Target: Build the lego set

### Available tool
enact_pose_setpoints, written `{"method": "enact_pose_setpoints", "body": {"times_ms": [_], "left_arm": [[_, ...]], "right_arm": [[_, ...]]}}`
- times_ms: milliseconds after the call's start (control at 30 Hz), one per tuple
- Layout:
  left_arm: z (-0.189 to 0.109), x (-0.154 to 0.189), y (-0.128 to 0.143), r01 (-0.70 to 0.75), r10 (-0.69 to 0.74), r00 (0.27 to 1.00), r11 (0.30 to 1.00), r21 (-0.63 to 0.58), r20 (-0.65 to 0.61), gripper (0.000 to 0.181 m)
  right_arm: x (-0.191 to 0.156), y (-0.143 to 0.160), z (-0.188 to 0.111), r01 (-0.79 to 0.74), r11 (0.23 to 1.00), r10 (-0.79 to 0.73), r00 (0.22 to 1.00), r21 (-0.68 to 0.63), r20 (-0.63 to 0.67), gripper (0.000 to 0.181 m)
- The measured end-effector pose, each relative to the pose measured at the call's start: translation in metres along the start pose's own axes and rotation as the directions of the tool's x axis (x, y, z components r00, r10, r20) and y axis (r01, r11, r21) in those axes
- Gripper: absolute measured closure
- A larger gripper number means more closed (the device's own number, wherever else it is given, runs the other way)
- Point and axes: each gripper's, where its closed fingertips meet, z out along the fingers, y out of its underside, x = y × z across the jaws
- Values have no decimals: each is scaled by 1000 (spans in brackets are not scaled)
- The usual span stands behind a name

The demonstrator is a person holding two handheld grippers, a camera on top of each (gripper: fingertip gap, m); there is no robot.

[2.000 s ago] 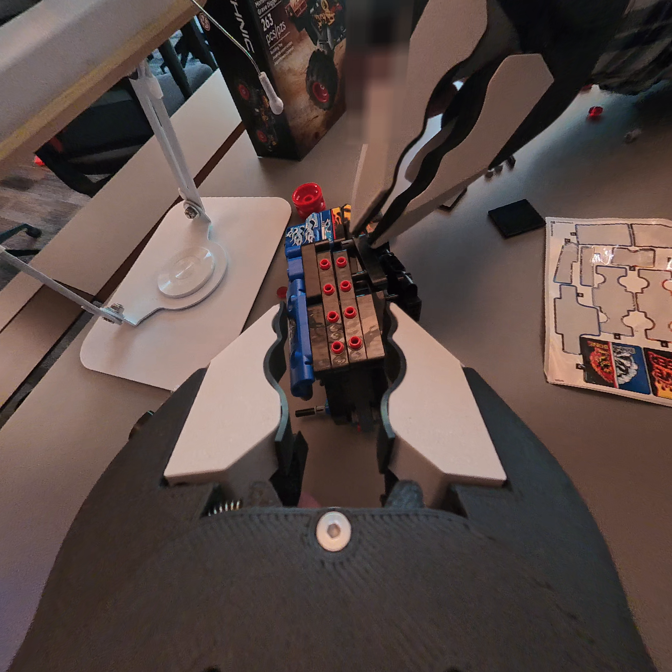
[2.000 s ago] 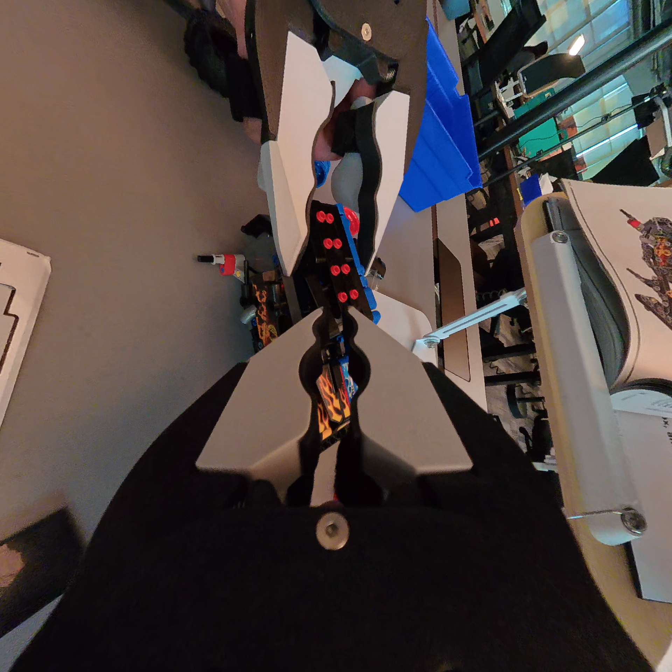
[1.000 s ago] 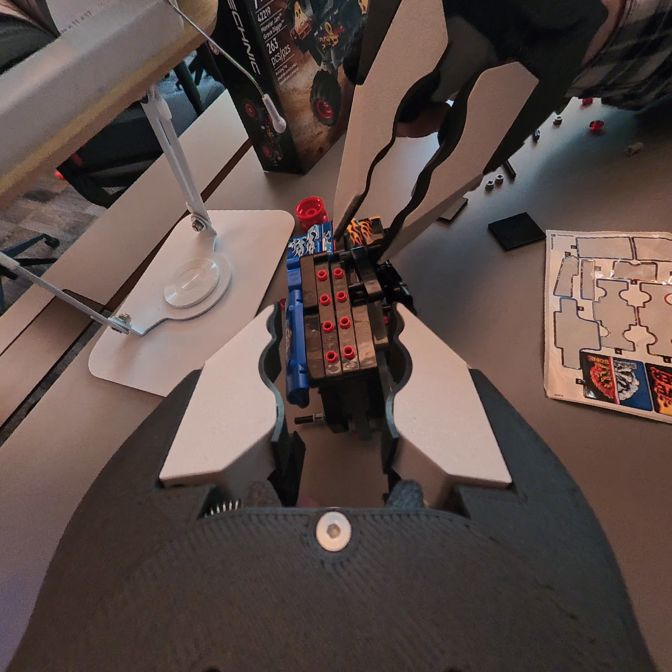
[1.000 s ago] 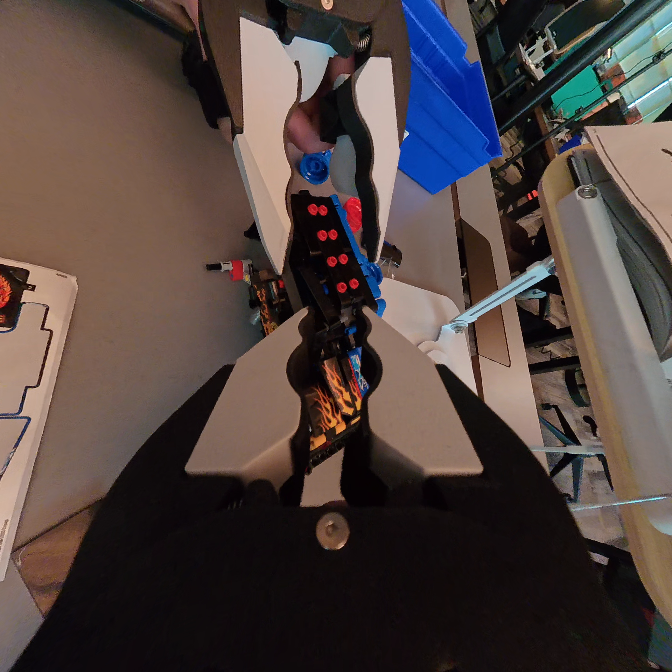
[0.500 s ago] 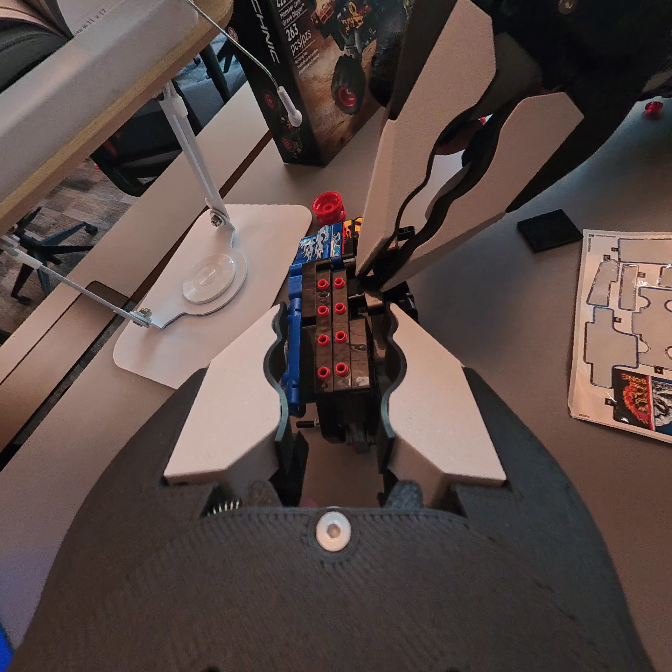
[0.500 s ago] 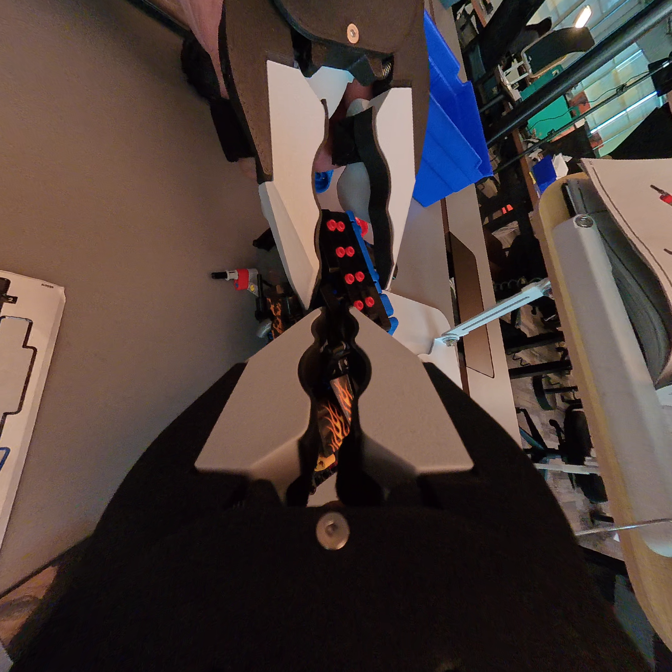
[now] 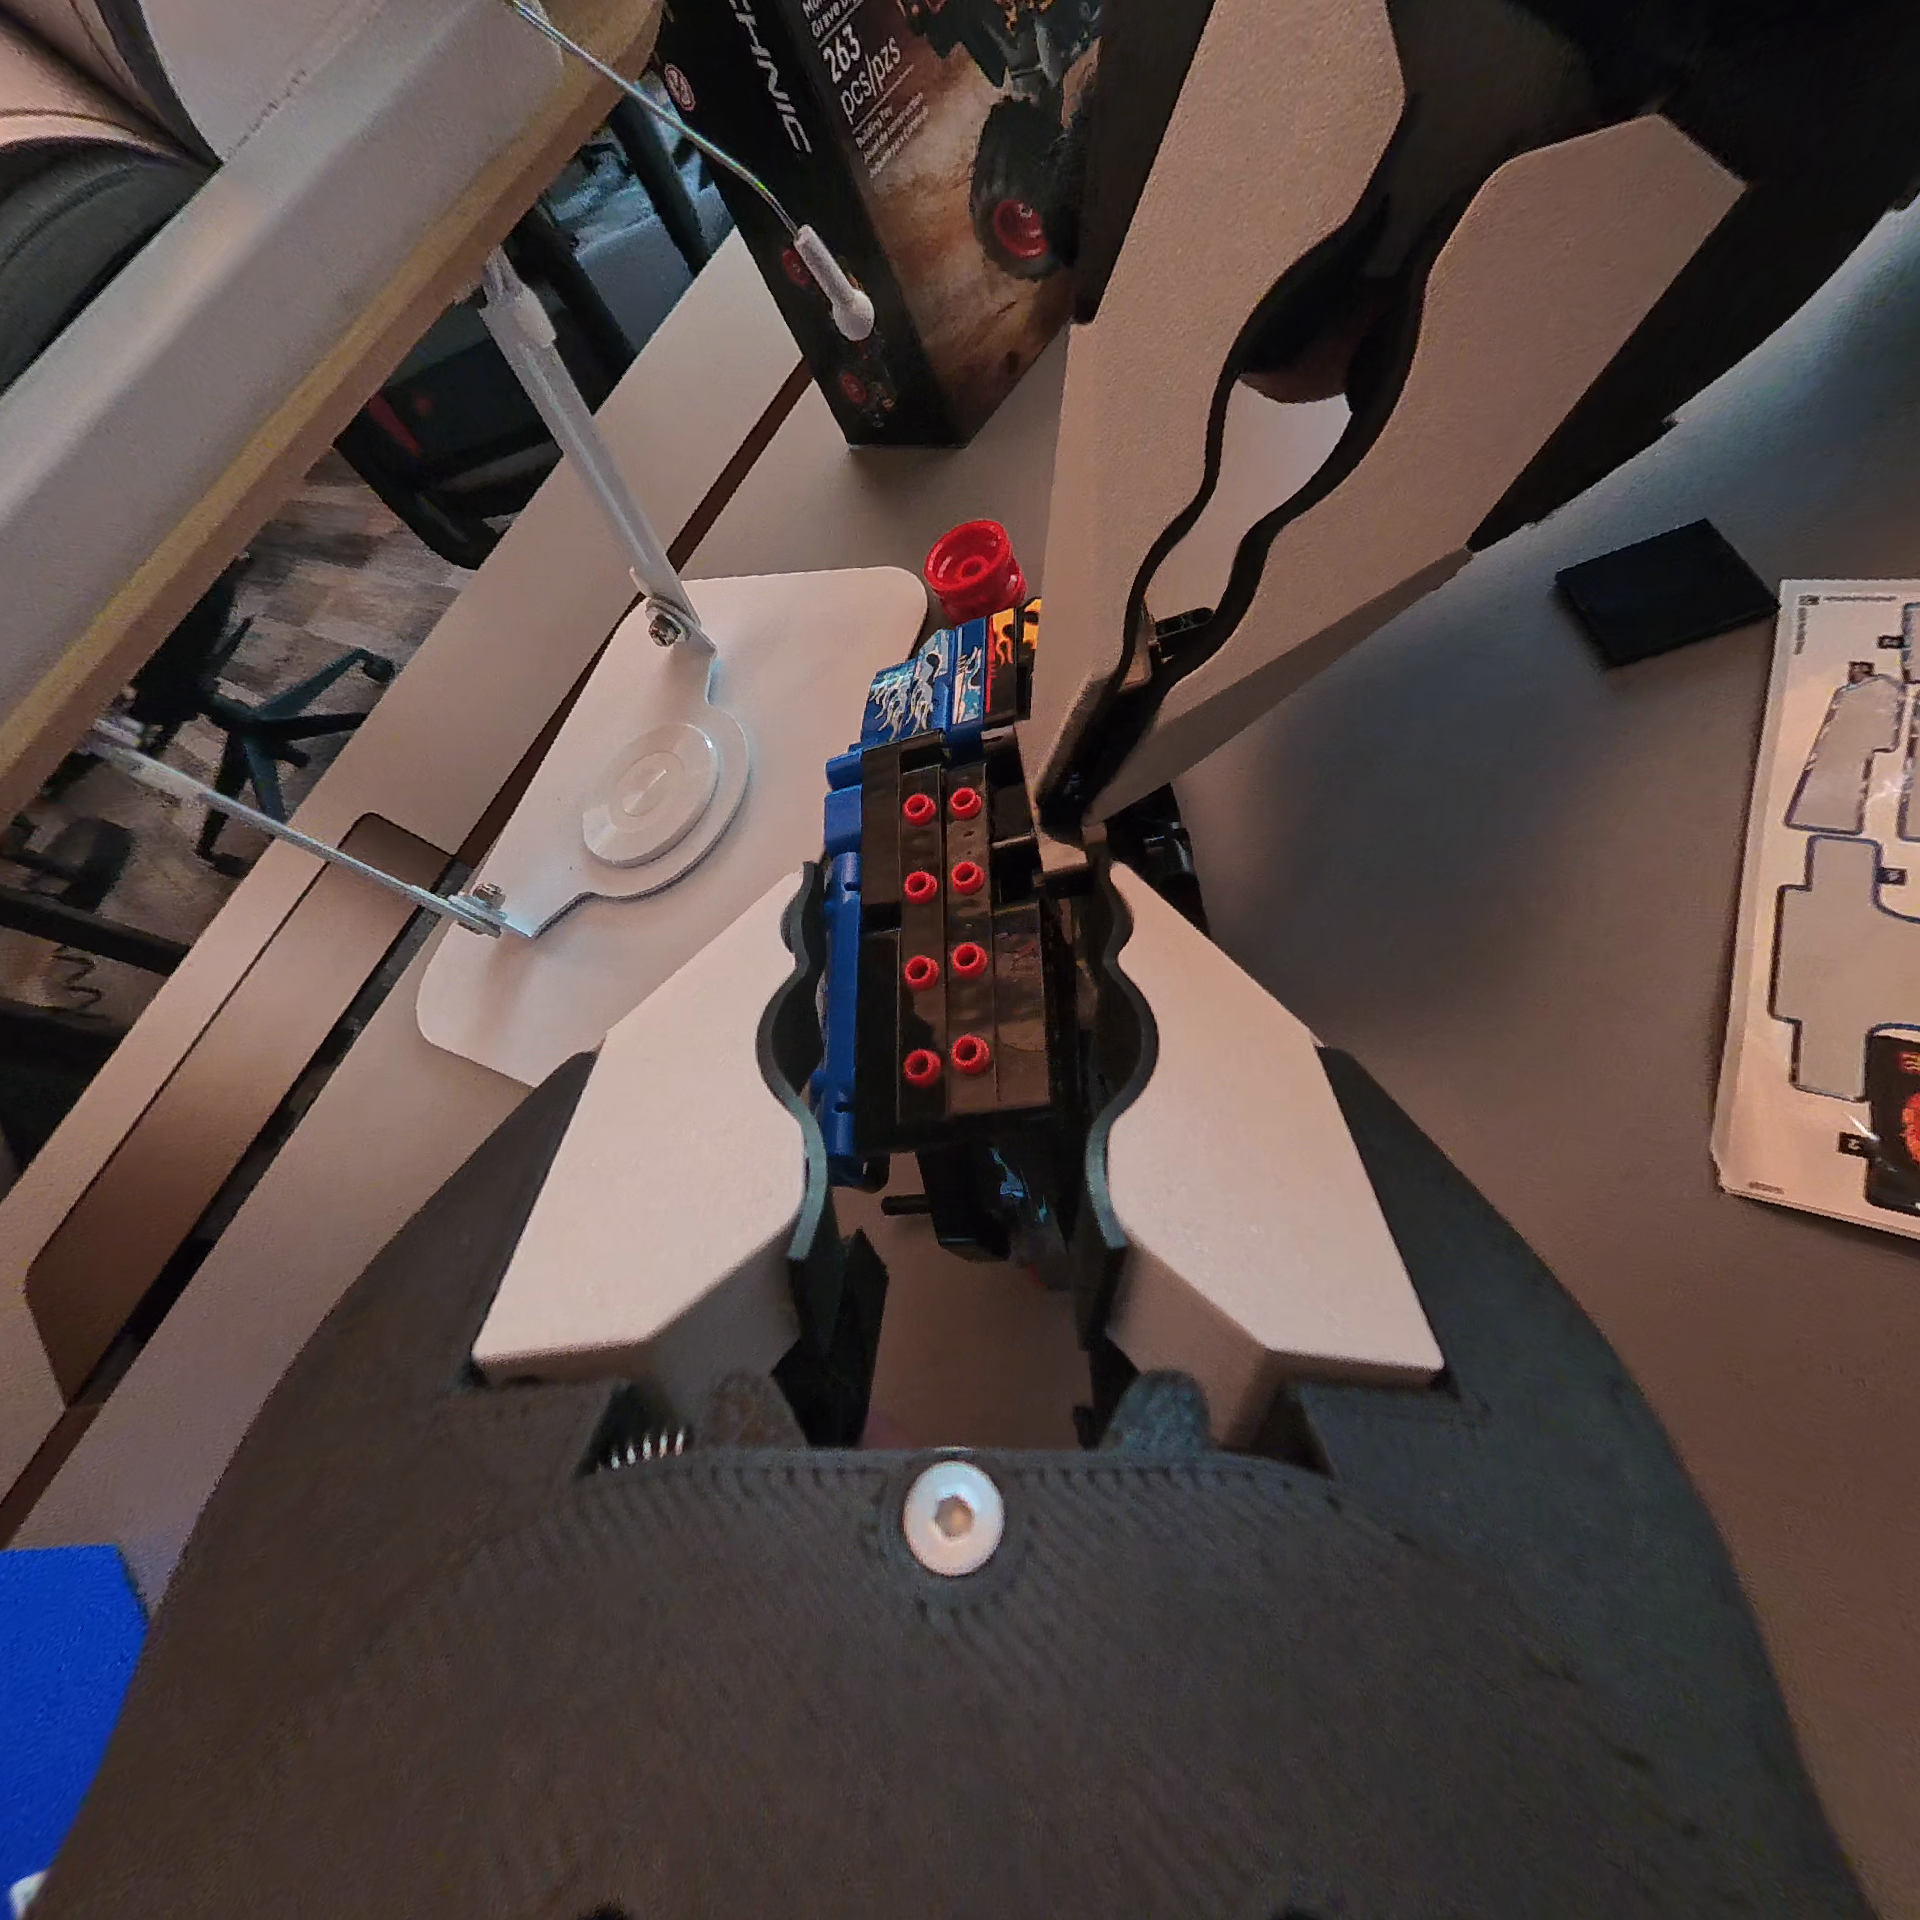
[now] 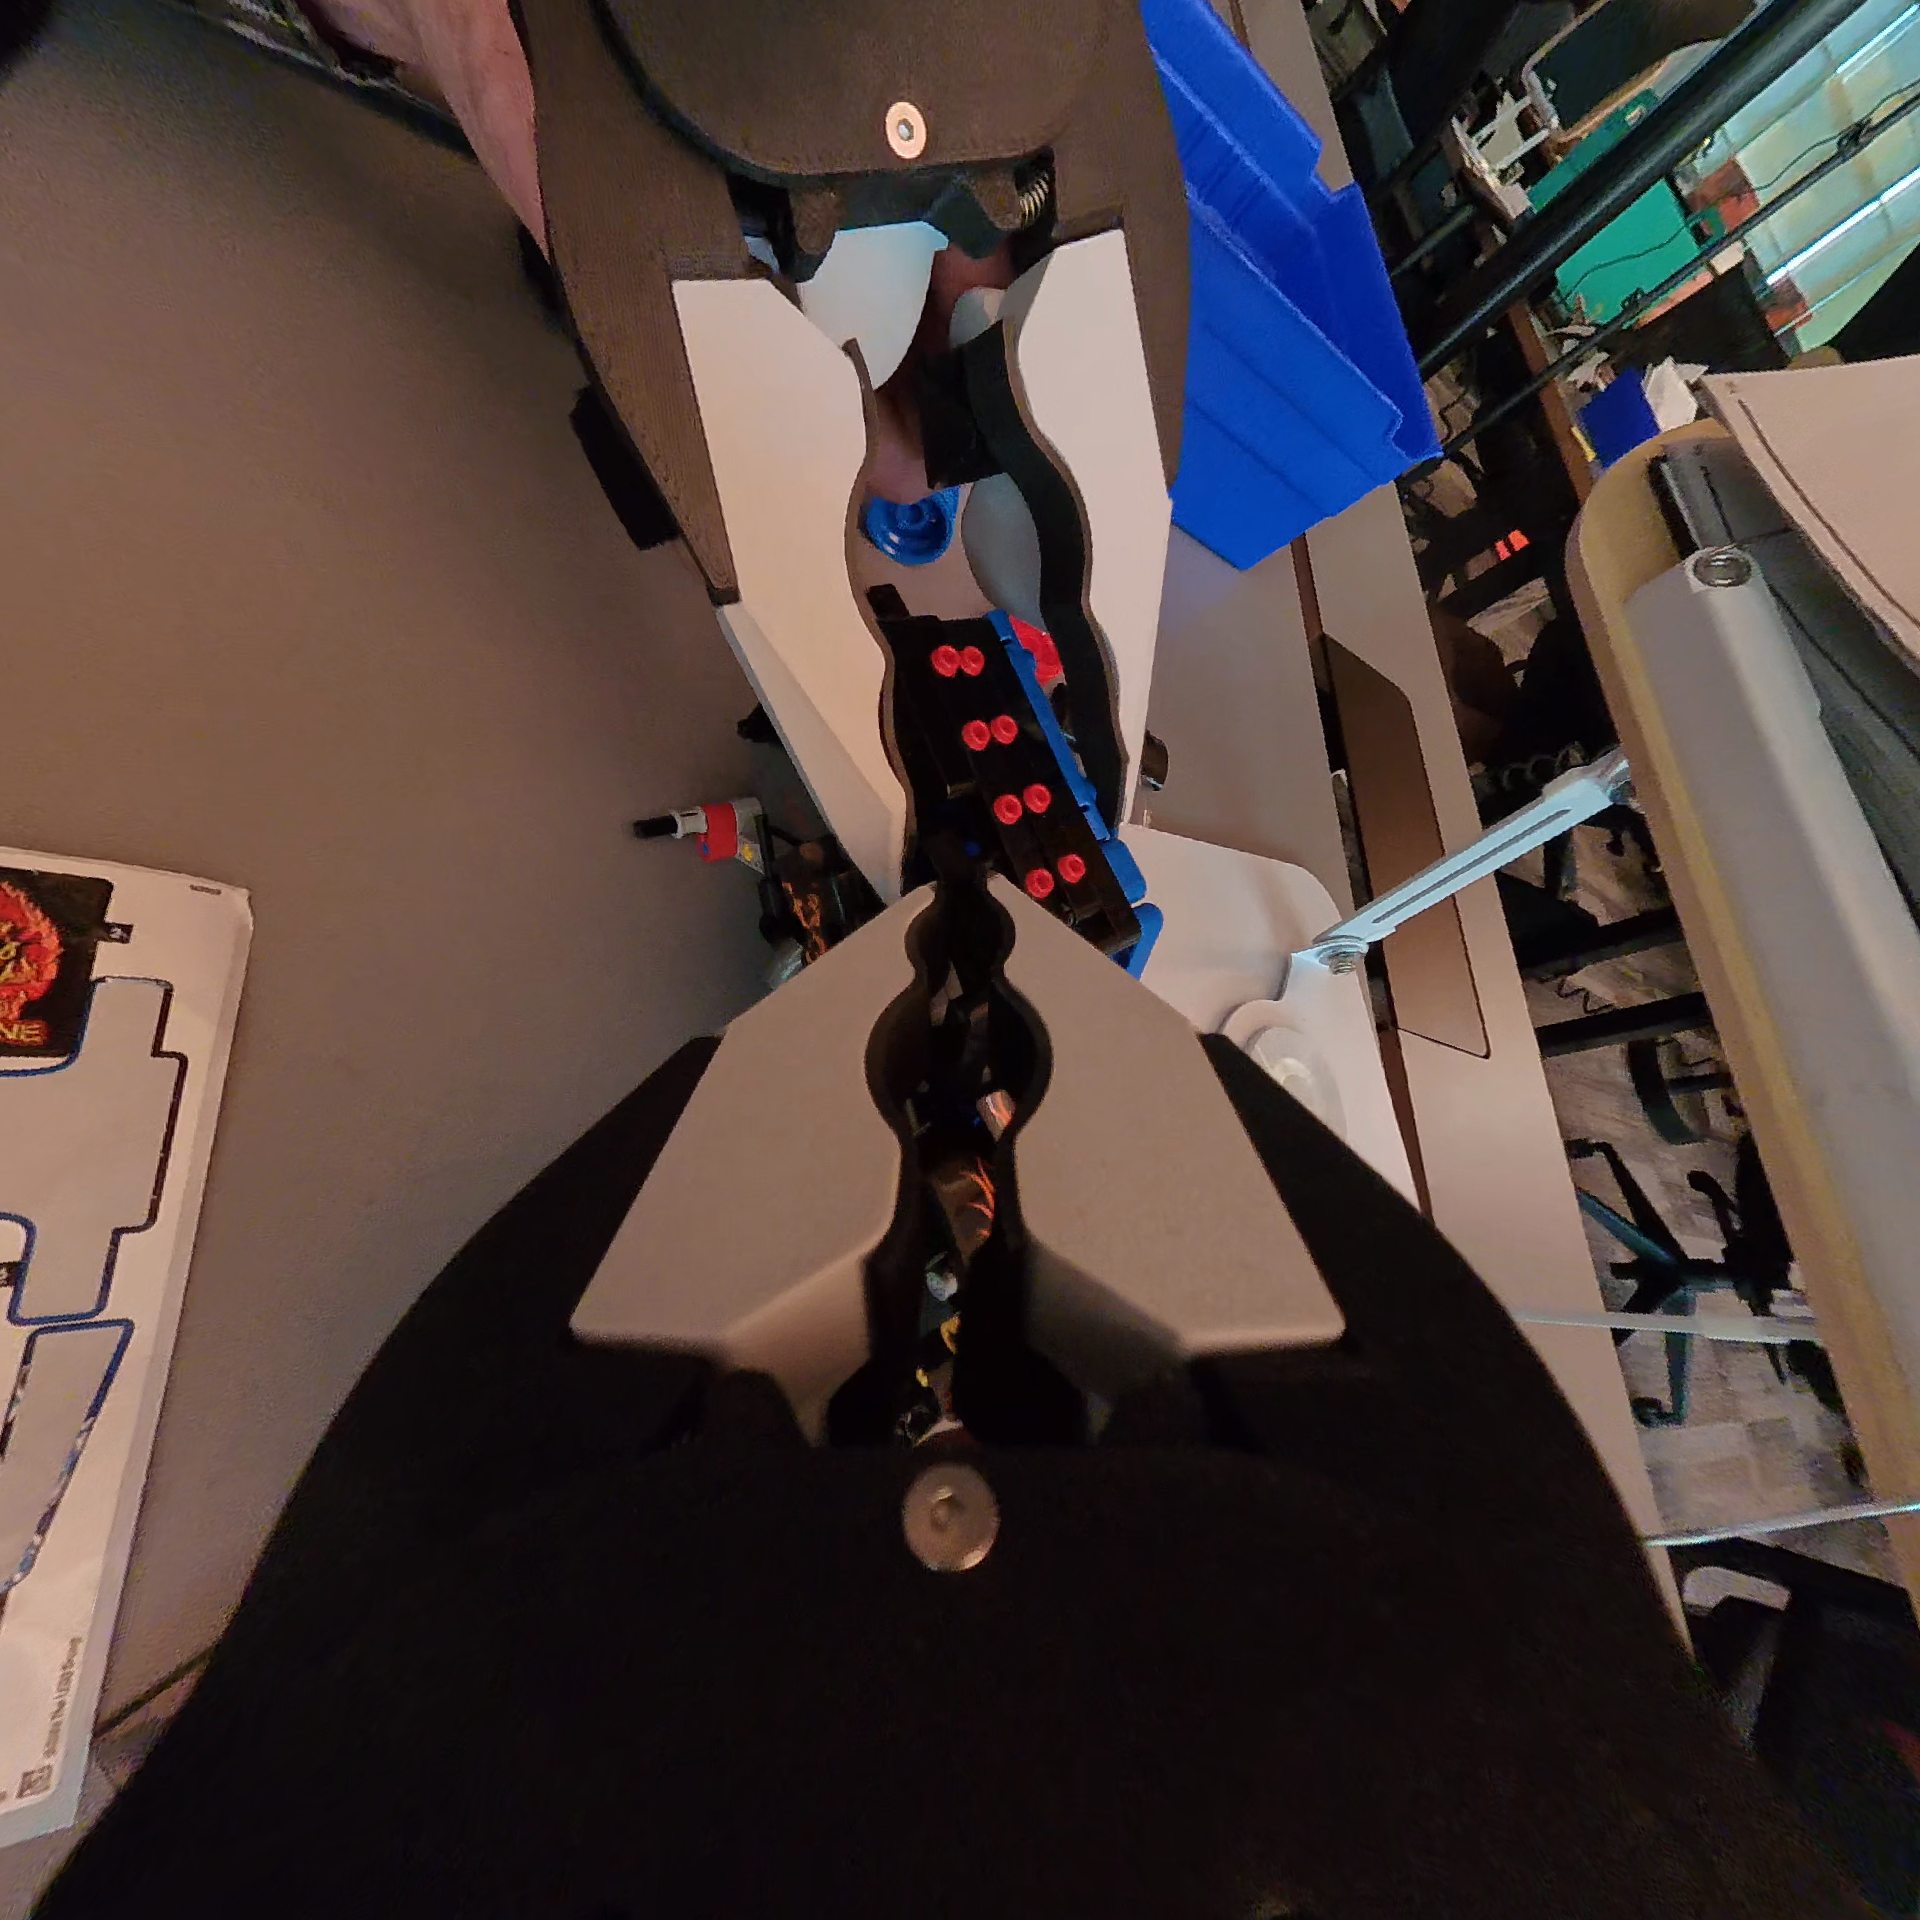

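Item: partly built lego truck body (image 7: 951, 956), black beams with two rows of red pins (image 7: 943, 935), a blue beam down one flank, flame- and lightning-stickered panels at the far end.

Location: off the table, between the two tongs. The left gripper (image 7: 954, 904) has it lengthwise between its fingers, the scalloped pads touching both flanks. The right gripper (image 8: 961, 914) comes in from the far end, its tips nearly together on a thin black part at the model's edge.

Tong state: left, held moderately wide on the body's full width; right, narrow, pinching the end part.

Handling, as judged: light and rigid overall, but made of press-fit pieces, so likely to pop apart under twisting or an off-axis squeeze. Smooth plastic, probably slippery against hard pads. The best hold looks to be across the solid beam flanks, as the left has it, not on the stickered panels or protruding pins.

Near the tongs: red wheel hub (image 7: 974, 566) just beyond the model; sticker sheet (image 7: 1829, 904) to the left gripper's right; set box (image 7: 894, 208) farther ahead; white lamp base (image 7: 665, 790) to its left.

Hard to make out: the exact piece in the right gripper's tips, dark against dark; the model's underside and near end, hidden in shadow between the left fingers; whether the blue round piece (image 8: 906, 528) deep in the left gripper's throat is attached.
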Motion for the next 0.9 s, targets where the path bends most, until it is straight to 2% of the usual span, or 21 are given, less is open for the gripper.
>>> {"method": "enact_pose_setpoints", "body": {"times_ms": [200,300,533,567,900], "left_arm": [[0,-1,0,8,-8,1000,1000,9,-4,132],[0,-1,0,27,-27,1000,999,20,-12,132],[1,-1,-1,63,-62,998,997,34,-24,131],[1,-1,-1,66,-65,998,997,34,-24,131],[2,-4,0,46,-46,999,999,24,5,131]], "right_arm": [[0,0,0,60,998,-60,998,-3,-23,181],[-3,1,1,134,991,-135,990,-11,-40,171],[1,1,2,287,955,-295,946,-74,-137,177],[1,1,2,289,955,-297,944,-71,-145,181],[3,2,2,324,944,-331,925,-66,-187,181]]}}
